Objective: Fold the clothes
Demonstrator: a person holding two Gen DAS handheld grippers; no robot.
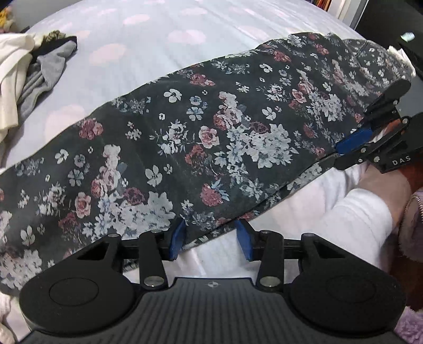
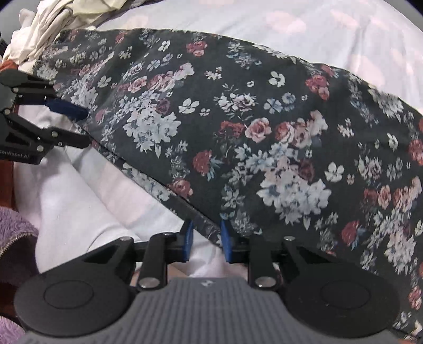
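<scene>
A dark floral garment (image 1: 201, 137) lies stretched across the bed; it also fills the right wrist view (image 2: 238, 127). My left gripper (image 1: 210, 239) sits at the garment's near hem, its blue pads apart with the hem between them. My right gripper (image 2: 206, 239) is at the same near hem, its pads close on either side of the hem fold. Each gripper shows in the other's view: the right one (image 1: 354, 137) at the garment's right edge, the left one (image 2: 76, 119) at its left edge, both at the cloth.
The bed has a pale sheet with pink spots (image 1: 148, 34). A pile of white and grey clothes (image 1: 31, 74) lies at the far left, also seen in the right wrist view (image 2: 53, 16). A white-sleeved arm (image 1: 359, 211) is by the right gripper.
</scene>
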